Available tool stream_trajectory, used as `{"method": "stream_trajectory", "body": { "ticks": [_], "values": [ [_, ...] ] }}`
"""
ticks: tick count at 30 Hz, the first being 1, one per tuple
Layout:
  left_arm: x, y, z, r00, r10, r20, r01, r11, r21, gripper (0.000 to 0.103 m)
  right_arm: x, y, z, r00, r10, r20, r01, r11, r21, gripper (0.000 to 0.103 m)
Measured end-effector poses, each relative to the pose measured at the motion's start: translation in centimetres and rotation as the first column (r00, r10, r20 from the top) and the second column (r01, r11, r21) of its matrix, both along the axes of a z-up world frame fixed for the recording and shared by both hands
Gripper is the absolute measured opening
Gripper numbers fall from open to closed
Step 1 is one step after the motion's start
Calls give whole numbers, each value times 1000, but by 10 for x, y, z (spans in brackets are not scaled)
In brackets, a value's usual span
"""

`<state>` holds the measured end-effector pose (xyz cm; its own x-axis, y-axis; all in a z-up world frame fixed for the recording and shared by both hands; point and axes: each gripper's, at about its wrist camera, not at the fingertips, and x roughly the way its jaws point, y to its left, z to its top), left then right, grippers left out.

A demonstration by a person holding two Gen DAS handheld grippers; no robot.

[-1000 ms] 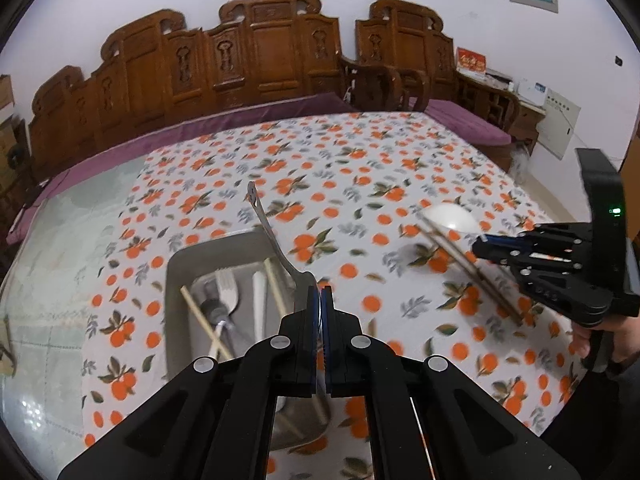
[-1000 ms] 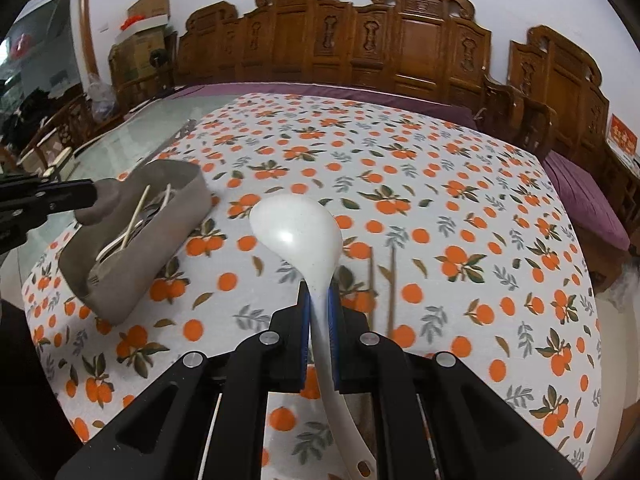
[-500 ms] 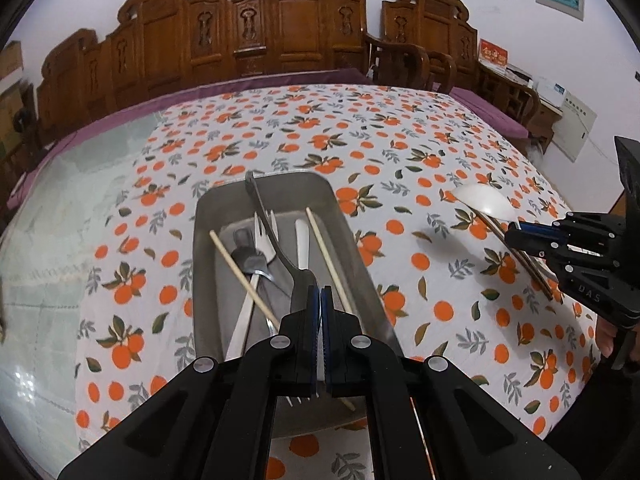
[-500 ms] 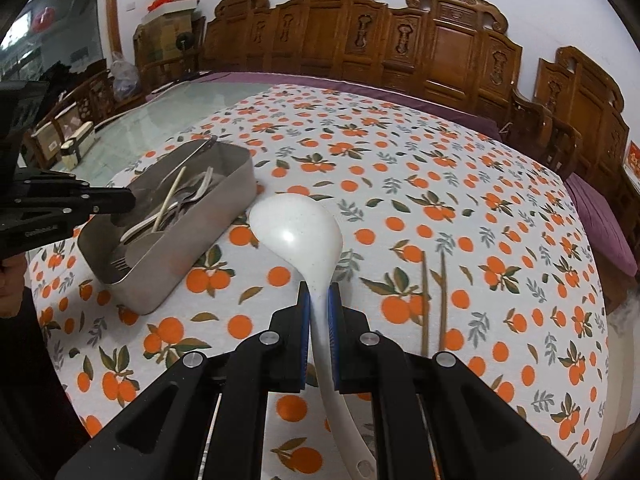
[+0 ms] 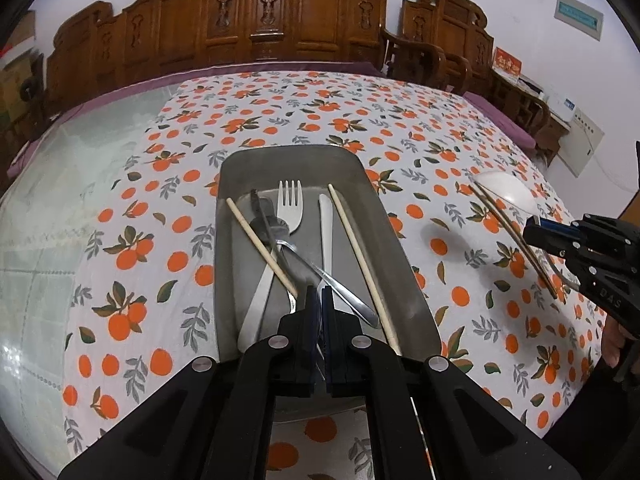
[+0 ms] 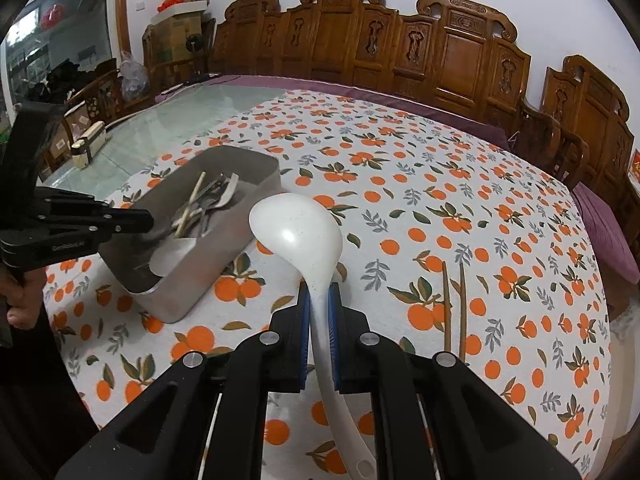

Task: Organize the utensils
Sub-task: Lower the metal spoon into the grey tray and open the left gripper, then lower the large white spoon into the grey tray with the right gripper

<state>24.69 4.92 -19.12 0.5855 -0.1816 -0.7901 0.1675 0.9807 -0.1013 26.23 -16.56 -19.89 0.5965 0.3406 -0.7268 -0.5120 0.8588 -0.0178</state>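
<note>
My right gripper (image 6: pixel 319 312) clamps the white ladle (image 6: pixel 298 236) by its handle — bowl forward, the metal tray (image 6: pixel 224 248) lying ahead-left — my left gripper (image 5: pixel 320 312) pinched together over it.

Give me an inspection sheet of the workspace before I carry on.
Surface: orange-print tablecloth over a glass-topped table.
Job's things: metal tray holds fork, spoon, knife and two pale chopsticks; dark chopsticks lie on the cloth.
Clutter: nothing seen.
Grippers: left hand-held gripper shut on a thin metal utensil over the tray; right hand-held gripper shut on the white ladle.
Cables: nothing seen.
Surroundings: carved wooden chairs, boxes.
</note>
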Motion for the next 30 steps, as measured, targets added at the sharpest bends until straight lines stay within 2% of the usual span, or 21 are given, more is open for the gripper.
{"method": "stream_trajectory", "body": {
  "ticks": [2,4,8,10,14,16,17,19,22,24,30],
  "values": [
    [-1,3,3,1000,7,9,-7,1000,-3,3,-3,4,3,1000,0,4,0,1000,0,10],
    [-1,8,6,1000,19,22,-19,1000,-5,12,-6,9,8,1000,-8,3,8,1000,10,10],
    [-2,19,14,998,46,51,-46,999,-2,20,-9,22,16,1000,-12,-9,12,999,46,10],
    [-1,28,16,996,67,55,-66,998,-10,29,-9,35,20,1000,-1,-9,1,999,50,10],
    [1,41,20,993,105,60,-105,994,-4,35,-5,55,27,1000,14,-14,-13,997,72,10],
    [3,48,22,990,127,65,-127,992,-1,55,-1,64,29,1000,18,-19,-16,996,88,10],
    [3,51,23,989,134,68,-134,991,-1,58,1,68,30,1000,20,-20,-18,995,93,10],
    [4,58,25,985,153,75,-154,988,2,70,5,78,32,999,24,-23,-22,994,108,10],
    [4,69,29,978,184,93,-186,983,6,80,13,89,31,999,24,-36,-19,991,131,10],
    [4,76,30,972,210,102,-212,977,9,92,18,97,30,999,24,-47,-17,989,150,10],
    [8,94,28,958,272,90,-276,961,35,94,33,121,22,997,22,-75,-8,983,183,10]
  ]
}}
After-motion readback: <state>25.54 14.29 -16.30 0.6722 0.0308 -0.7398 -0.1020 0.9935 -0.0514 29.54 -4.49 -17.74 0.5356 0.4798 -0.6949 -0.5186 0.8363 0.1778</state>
